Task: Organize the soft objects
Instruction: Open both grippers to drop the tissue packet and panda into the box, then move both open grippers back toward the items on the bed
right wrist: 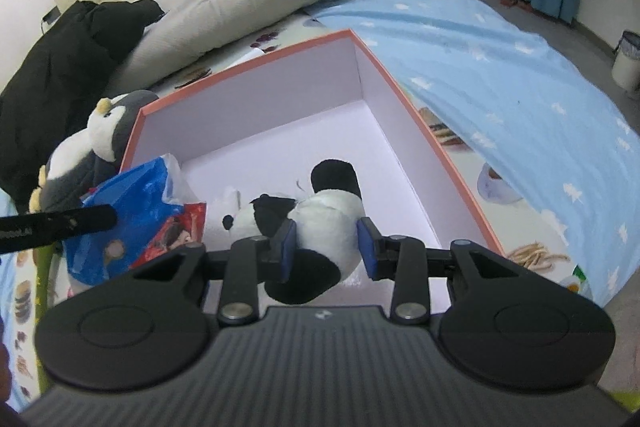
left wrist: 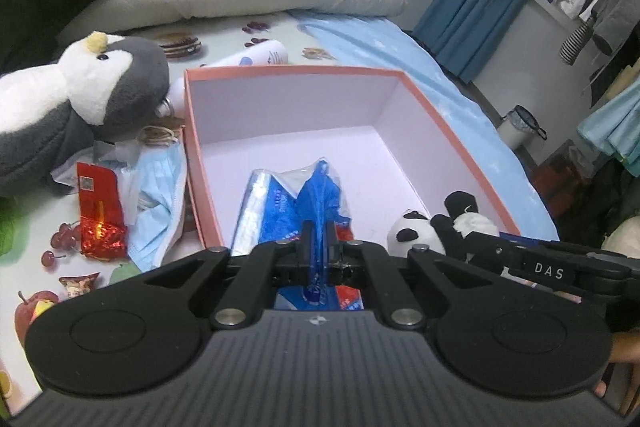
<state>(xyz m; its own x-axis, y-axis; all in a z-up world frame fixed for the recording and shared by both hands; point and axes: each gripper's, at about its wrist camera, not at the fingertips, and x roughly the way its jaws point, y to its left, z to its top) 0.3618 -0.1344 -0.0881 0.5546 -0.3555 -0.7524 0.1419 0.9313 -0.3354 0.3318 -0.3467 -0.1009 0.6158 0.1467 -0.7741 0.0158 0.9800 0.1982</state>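
Everything here is placed against the open pink-edged cardboard box with white walls (left wrist: 292,115), which sits on the bed. The left gripper (left wrist: 319,239) has its fingers pressed together on a crinkled blue plastic packet (left wrist: 316,203), which hangs over the near half of the box floor, close to the near-left wall. The right gripper (right wrist: 327,247) has its blue pads spread to either side of a small black-and-white plush panda (right wrist: 320,223); the left pad touches the body, while a slim gap shows at the right pad, so the hold looks loose. The panda's long axis runs roughly across the fingers, head toward the packet, and it sits over the near-right part of the box. Both items already lie inside the rim, so the coming move is probably a straight drop.
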